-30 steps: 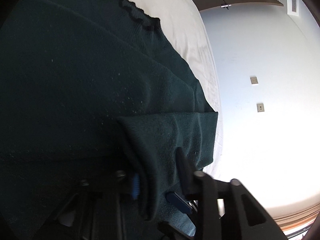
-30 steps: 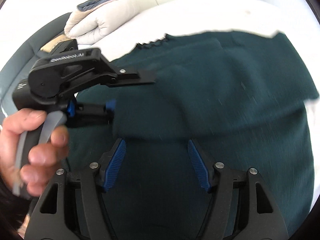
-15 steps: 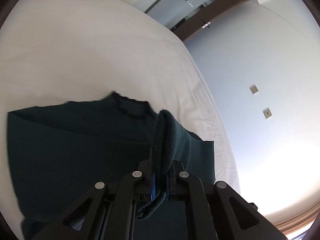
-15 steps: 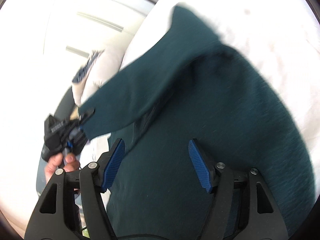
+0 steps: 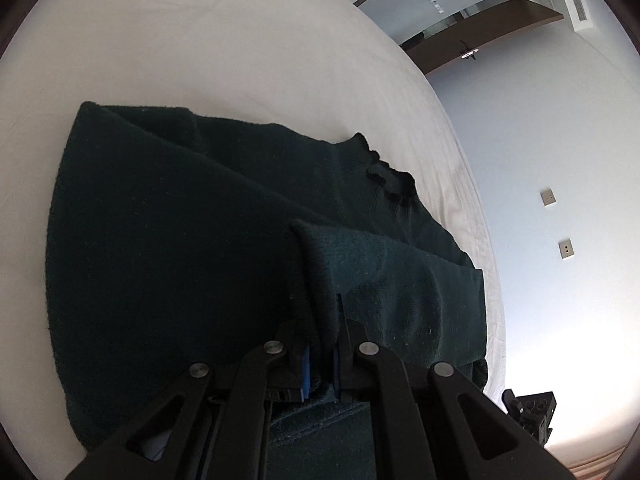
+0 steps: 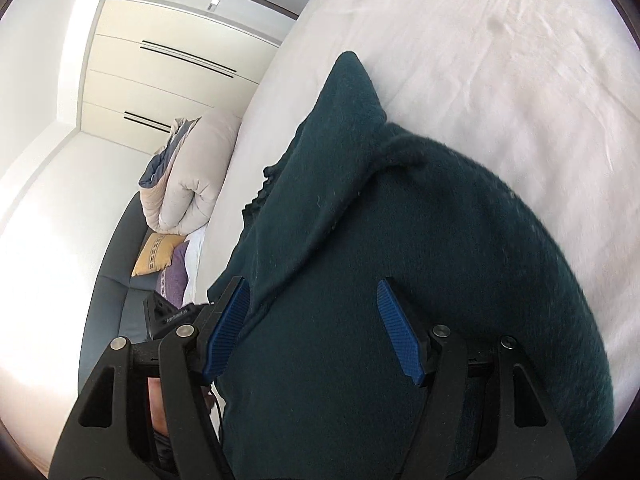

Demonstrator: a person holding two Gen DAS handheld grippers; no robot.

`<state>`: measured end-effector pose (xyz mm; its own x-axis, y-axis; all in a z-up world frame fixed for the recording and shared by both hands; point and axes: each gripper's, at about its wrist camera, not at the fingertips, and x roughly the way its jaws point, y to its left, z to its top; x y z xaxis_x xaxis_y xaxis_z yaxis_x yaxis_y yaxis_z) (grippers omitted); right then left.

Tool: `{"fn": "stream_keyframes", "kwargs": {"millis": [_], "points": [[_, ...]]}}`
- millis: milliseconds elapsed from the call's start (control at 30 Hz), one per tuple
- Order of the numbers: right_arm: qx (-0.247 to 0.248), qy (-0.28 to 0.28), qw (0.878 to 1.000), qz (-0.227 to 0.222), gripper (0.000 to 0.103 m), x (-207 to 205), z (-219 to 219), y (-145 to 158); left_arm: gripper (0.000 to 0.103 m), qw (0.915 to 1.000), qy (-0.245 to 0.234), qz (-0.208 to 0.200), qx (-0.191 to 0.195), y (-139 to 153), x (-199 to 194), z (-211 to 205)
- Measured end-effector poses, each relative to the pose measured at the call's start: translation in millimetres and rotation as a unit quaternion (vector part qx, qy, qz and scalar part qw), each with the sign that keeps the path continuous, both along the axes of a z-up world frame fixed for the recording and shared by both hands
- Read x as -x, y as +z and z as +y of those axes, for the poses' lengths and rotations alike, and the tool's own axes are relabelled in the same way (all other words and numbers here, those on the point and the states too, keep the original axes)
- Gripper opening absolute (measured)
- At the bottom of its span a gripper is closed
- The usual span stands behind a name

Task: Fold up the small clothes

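1. Dark green sweater (image 5: 168,248): spread on the white bed (image 5: 200,48), ruffled neckline toward the bed's far edge.
2. Left gripper (image 5: 322,360): jaws clamped on a folded sleeve edge (image 5: 316,280) of the sweater, which stands up between the pads.
3. Right gripper (image 6: 316,328): jaws apart and just been widening; blue pads (image 6: 400,332) hover over the knit, pressing on nothing.
4. Rolled duvet (image 6: 192,176) and cushions lie beside the bed.

Both wrist cameras look closely down at one sweater (image 5: 168,248) on the bed (image 6: 500,80).
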<state>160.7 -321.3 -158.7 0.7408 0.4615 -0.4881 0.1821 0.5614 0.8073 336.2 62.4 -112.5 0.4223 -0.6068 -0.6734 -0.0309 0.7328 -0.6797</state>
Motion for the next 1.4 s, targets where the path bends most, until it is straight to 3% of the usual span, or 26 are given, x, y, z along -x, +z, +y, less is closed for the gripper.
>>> {"fn": "stream_keyframes", "kwargs": {"millis": [67,233,600,767,867,1100,1233,1400], "points": [[0.001,-0.008,1.000,-0.004,0.076,-8.1,-1.2,7.1,0.007,0.9999,0.002,0.001,0.010,-2.1,-2.7,-2.3],[-0.015,-0.013,1.000,0.001,0.076,-44.9,-13.9,8.1,0.007,0.9997,0.000,0.005,0.024,-4.4,4.4,2.7],[-0.142,-0.060,0.988,-0.019,0.075,-77.2,-67.4,-12.7,0.007,0.9992,-0.007,0.008,0.038,-13.6,-0.6,5.3],[-0.145,-0.059,0.987,-0.024,0.074,-74.5,-65.8,-13.8,0.010,0.9990,-0.004,0.012,0.043,-15.4,-2.3,7.1],[-0.137,-0.050,0.989,-0.004,0.075,-67.8,-59.4,-7.8,0.010,0.9991,-0.004,0.012,0.040,-13.1,-5.2,9.4],[-0.127,-0.019,0.992,-0.008,0.076,-55.2,-71.8,22.4,0.010,0.9995,-0.007,0.007,0.031,-9.8,-7.1,10.1],[-0.105,-0.012,0.994,-0.022,0.076,-74.4,-82.5,42.6,0.012,0.9995,-0.005,0.009,0.030,-7.1,-8.5,9.0],[-0.094,0.037,0.995,-0.007,0.076,-126.9,-76.2,42.9,0.013,0.9998,-0.008,0.003,0.016,-3.8,-10.4,6.1]]}}
